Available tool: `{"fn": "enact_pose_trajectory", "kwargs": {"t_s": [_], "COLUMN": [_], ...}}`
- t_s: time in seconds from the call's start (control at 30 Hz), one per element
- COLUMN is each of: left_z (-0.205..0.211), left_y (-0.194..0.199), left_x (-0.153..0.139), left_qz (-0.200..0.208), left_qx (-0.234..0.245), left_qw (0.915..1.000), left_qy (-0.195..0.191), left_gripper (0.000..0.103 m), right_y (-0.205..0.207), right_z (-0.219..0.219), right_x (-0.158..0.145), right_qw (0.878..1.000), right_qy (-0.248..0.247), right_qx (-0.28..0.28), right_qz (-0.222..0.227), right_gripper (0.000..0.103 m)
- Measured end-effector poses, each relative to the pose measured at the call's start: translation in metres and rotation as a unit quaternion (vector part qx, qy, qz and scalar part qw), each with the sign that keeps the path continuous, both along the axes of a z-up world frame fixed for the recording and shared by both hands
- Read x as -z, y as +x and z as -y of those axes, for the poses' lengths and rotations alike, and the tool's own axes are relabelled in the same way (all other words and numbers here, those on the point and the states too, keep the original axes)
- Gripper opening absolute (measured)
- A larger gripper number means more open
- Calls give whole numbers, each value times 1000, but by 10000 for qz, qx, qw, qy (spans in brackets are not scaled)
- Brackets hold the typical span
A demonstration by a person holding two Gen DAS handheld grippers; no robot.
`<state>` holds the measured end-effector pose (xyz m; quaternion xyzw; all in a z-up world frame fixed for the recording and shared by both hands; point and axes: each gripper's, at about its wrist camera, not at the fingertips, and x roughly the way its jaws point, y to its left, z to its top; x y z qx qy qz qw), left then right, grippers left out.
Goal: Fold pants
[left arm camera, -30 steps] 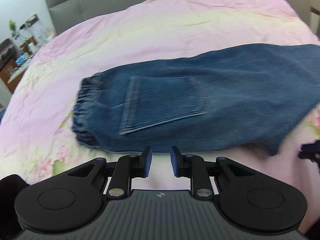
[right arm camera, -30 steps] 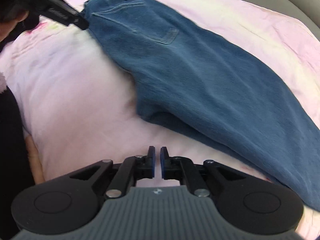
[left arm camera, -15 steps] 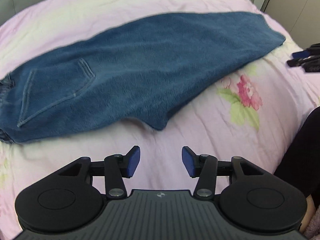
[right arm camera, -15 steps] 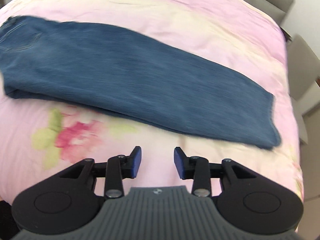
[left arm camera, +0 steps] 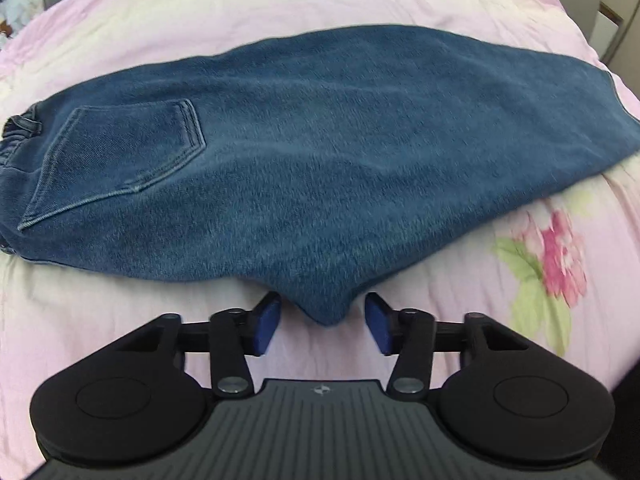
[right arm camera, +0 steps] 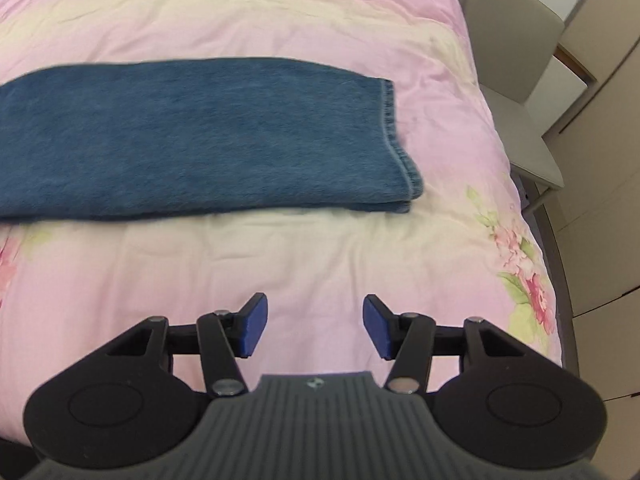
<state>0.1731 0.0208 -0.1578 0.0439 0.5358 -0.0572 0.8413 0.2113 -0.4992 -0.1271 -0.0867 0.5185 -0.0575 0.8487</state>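
The left gripper (left arm camera: 323,325) is held low over the bed (left arm camera: 120,320), pointing at the near edge of the pants (left arm camera: 320,152). Its jaws stand apart, one on each side of the pointed crotch corner (left arm camera: 326,312) of the pants; neither blue pad visibly touches the cloth.

The right gripper (right arm camera: 315,326) hovers over bare bed cover (right arm camera: 320,248), jaws apart and holding nothing. The pants (right arm camera: 192,136) lie well ahead of it, with an open strip of cover between the fingertips and the near edge of the leg.

The pants lie flat across the bed, folded lengthwise with one leg on the other. The waistband (left arm camera: 16,128) is at the far left, the back pocket (left arm camera: 116,156) faces up, and the hem (right arm camera: 394,136) is at the right. Bed cover shows on all sides of the pants; the right edge of the bed is close beyond the hem.

View differences:
- Left wrist view: shows the waistband, the pocket and the crotch corner; the hem lies at the blurred right margin.
- Right wrist view: shows the hem with both layers stacked, a chair (right arm camera: 516,64) beside the right edge of the bed, and a flower print (right arm camera: 524,276) on the cover. The waistband and pocket are outside this view.
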Motion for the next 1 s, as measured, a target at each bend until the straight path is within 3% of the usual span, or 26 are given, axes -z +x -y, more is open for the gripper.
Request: {"fn": "enact_pose_trajectory", "kwargs": {"t_s": [0.13,0.27,0.4,0.5,0.7,0.77,0.8,0.87,0.93,1.0], "left_z": [0,4,6,7,7,8,8,8,9,9], "left_y": [6,10,16,21,25,26,27,27,29,31], "left_x": [-3,-7,-11,-10,-8,-12,-15,-21,-19,-5], "left_qz": [33,-37,-209,-354,-513,-537,-561,-645,-748,-914], "left_qx": [-132,-50,-44,-24,-30,-13,-8,12,51,33], "left_qw": [9999,9999,9995,9988,9981,9979,9978,9973,9964,9949], "left_qy": [-9,144,251,328,336,364,351,336,392,423], "left_gripper": [29,22,19,19,18,18,18,17,16,16], "right_y": [18,45,67,77,86,88,88,91,98,105], "right_z": [37,73,109,132,155,154,153,151,144,141], "right_x": [-5,5,28,51,95,95,88,65,49,50], "right_qw": [9951,9758,9353,9034,8518,8517,8541,8722,8960,9014], "right_qy": [611,1414,2277,2746,3613,3594,3540,3322,2917,2760], "right_qx": [667,1508,2542,3152,3657,3663,3628,3315,3117,3152], "right_qz": [397,713,935,952,1008,1059,1164,1378,1223,1093], "right_gripper": [58,58,57,48,47,37,25,22,21,21]}}
